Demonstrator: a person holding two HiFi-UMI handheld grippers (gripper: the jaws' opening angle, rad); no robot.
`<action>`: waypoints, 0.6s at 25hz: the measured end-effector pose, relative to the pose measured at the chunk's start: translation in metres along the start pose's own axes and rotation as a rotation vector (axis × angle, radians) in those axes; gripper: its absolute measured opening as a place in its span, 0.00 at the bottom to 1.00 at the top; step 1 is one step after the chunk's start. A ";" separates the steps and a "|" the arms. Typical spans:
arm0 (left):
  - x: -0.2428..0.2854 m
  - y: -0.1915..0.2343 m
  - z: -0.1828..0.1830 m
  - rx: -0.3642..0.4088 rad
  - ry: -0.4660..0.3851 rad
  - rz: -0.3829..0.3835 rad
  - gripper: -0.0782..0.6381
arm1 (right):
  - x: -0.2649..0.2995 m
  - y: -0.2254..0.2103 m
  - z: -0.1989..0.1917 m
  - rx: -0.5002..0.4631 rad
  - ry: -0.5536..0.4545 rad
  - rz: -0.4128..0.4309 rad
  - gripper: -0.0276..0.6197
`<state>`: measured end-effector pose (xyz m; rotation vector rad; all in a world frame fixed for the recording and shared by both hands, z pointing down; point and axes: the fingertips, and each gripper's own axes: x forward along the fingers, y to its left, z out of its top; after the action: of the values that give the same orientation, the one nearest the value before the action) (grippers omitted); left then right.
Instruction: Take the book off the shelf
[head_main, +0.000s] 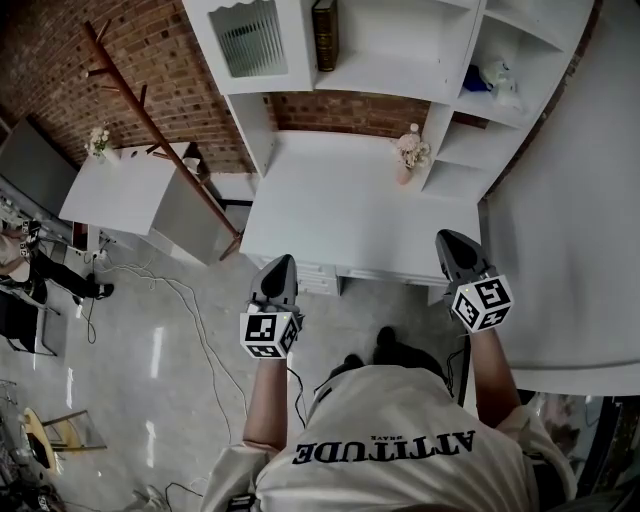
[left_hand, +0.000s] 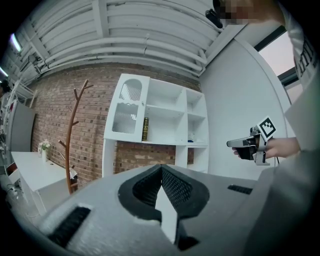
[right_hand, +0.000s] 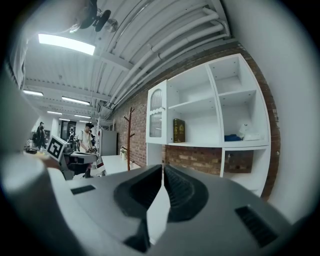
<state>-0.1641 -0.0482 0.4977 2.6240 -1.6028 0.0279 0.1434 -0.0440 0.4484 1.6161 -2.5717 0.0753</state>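
A dark book with gilt bands stands upright on the middle shelf of the white shelf unit, beside the glass-door cabinet. The same book shows in the left gripper view, and the book in the right gripper view, far ahead of the jaws. My left gripper hovers at the desk's near edge, shut and empty; its jaws meet. My right gripper is held to the right at about the same distance from the shelf, also shut with nothing in it.
A white desk lies between me and the shelf, with a flower vase at its far right. A blue item sits on a right-hand shelf. A wooden coat rack and a side table stand left. Cables cross the floor.
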 end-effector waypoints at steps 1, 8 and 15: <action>0.001 0.000 0.000 -0.002 -0.001 0.000 0.14 | 0.001 -0.001 0.000 0.000 0.002 0.000 0.09; 0.013 0.001 0.002 -0.017 -0.016 0.009 0.14 | 0.015 -0.012 0.001 0.005 -0.007 0.012 0.09; 0.036 0.013 0.008 -0.010 -0.022 0.036 0.14 | 0.054 -0.028 0.002 0.025 -0.021 0.050 0.09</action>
<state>-0.1598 -0.0865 0.4919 2.5965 -1.6528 -0.0068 0.1457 -0.1046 0.4519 1.5684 -2.6375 0.0950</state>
